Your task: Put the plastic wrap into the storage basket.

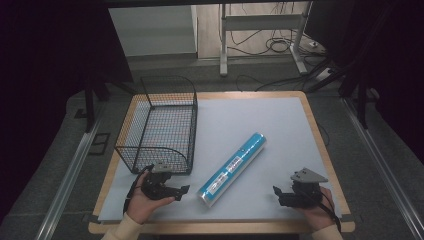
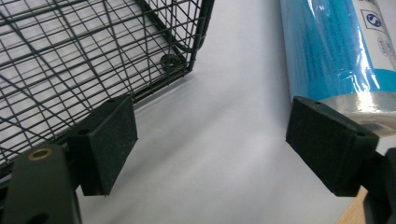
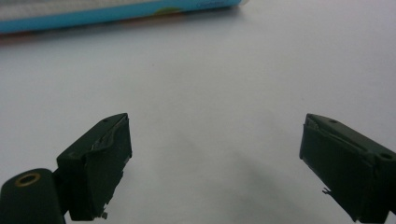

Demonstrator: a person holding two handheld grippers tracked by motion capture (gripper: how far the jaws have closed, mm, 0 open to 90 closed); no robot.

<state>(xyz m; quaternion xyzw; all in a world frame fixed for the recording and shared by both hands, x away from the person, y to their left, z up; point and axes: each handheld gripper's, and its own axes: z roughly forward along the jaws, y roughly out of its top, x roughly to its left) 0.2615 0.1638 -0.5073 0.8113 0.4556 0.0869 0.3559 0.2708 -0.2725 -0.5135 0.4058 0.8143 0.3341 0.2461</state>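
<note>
1. The blue roll (image 1: 232, 170) lies slanted on the bench (image 1: 280, 125), between both tools.
2. The wire basket (image 1: 160, 125) stands just beside the left tool (image 1: 182, 191).
3. Left tool and right tool (image 1: 278, 194): jaws wide, holding nothing.

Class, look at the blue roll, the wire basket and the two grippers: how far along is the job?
Nothing looks done yet: the blue roll lies flat on the mat, outside the wire basket, which looks empty. In hand: the left gripper and right gripper sit on either side of the roll, both open, touching nothing. Left, judging by the layout: grip the roll, lift it and probably set it in the basket.
</note>
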